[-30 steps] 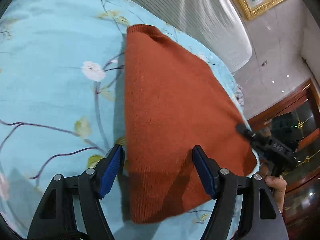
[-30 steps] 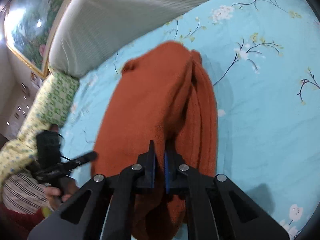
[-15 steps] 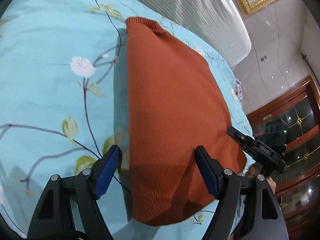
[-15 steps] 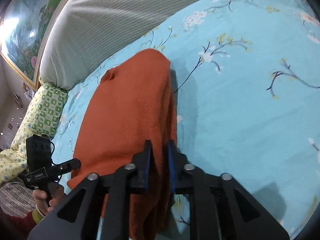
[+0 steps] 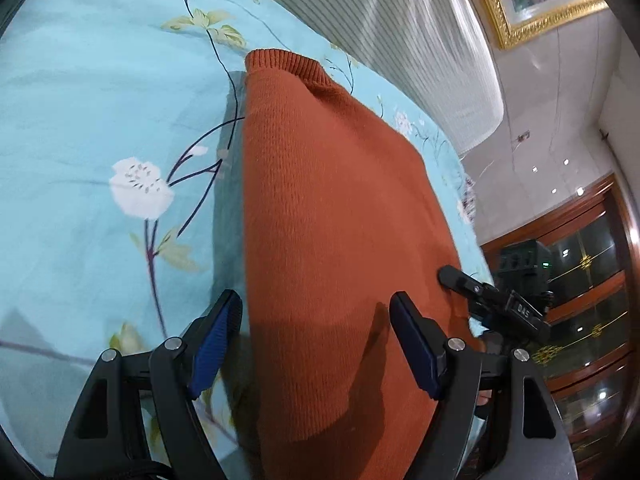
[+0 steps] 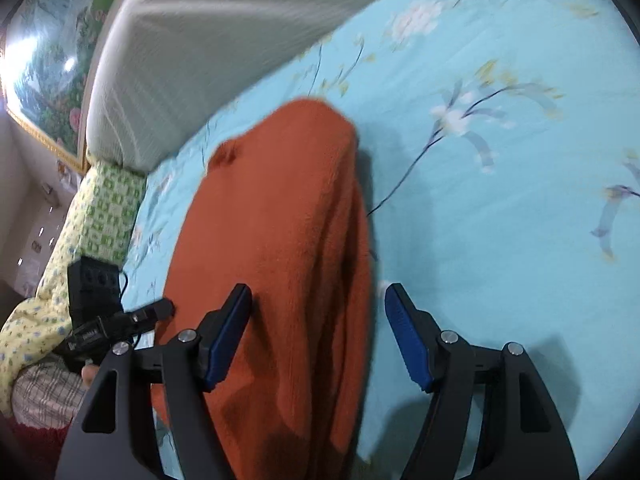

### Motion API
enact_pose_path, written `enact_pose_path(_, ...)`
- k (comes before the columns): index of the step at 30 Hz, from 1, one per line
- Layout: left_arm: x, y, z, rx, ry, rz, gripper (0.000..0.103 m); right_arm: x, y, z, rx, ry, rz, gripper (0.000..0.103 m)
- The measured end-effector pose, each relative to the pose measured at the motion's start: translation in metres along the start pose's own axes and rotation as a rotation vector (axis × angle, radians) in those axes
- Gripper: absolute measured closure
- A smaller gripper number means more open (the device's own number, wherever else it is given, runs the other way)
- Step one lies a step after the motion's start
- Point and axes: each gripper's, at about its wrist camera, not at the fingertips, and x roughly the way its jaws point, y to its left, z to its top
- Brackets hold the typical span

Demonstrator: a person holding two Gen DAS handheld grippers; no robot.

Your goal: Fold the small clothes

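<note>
- We see the sweater (image 5: 336, 240) lying folded into a long strip on the bedsheet (image 5: 100, 120), its long axis running away from both cameras.
- Its ribbed end points toward the headboard (image 6: 208, 52); the near end passes under our tools.
- Our left gripper (image 5: 316, 340) has its fingers spread wide, holding nothing.
- Our right gripper (image 6: 318, 332) is spread wide too, straddling the sweater's right edge, pads clear of the cloth.

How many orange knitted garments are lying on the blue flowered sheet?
1. The orange sweater lies folded lengthwise on the sheet, between the open left claw and the open right claw. Others outside the views cannot be excluded.
</note>
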Motion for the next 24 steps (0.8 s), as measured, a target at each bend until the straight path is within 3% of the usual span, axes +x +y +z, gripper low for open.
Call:
enact_pose_path(1, 0.002, 0.000, 0.002, -0.002, -0.003, -0.013, 0.028, 0.006, -0.002, 0.005, 0.021, 0.010, 0.046, 0.035)
enact_pose_path(2, 0.004, 0.000, 0.003, -0.001, -0.003, -0.027, 0.034, 0.014, -0.004, 0.008, 0.038, 0.045, 0.091, 0.052)
enact_pose_path(3, 0.007, 0.000, 0.004, -0.002, 0.004, -0.048, 0.049, 0.023, -0.005, 0.010, 0.062, 0.075, 0.119, 0.065)
enact_pose_path(6, 0.007, 0.002, 0.003, -0.021, -0.006, -0.072, 0.070, 0.027, 0.001, 0.007, 0.082, 0.073, 0.161, 0.072)
enact_pose_path(8, -0.004, 0.003, 0.000, -0.039, -0.030, -0.122, 0.076, 0.019, 0.014, 0.001, 0.108, 0.033, 0.251, 0.073)
enact_pose_path(13, -0.071, 0.001, -0.017, -0.018, -0.116, -0.100, 0.078, 0.021, 0.070, -0.019, 0.051, 0.046, 0.343, 0.074)
enact_pose_path(17, -0.150, 0.021, -0.042, -0.033, -0.206, -0.070, 0.078, 0.040, 0.120, -0.035, 0.004, 0.077, 0.445, 0.075)
enact_pose_path(21, -0.212, 0.051, -0.073, -0.071, -0.261, 0.003, 0.078, 0.080, 0.166, -0.057, -0.044, 0.137, 0.510, 0.075)
enact_pose_path(24, -0.233, 0.080, -0.092, -0.132, -0.278, 0.047, 0.078, 0.116, 0.188, -0.073, -0.057, 0.207, 0.506, 0.075)
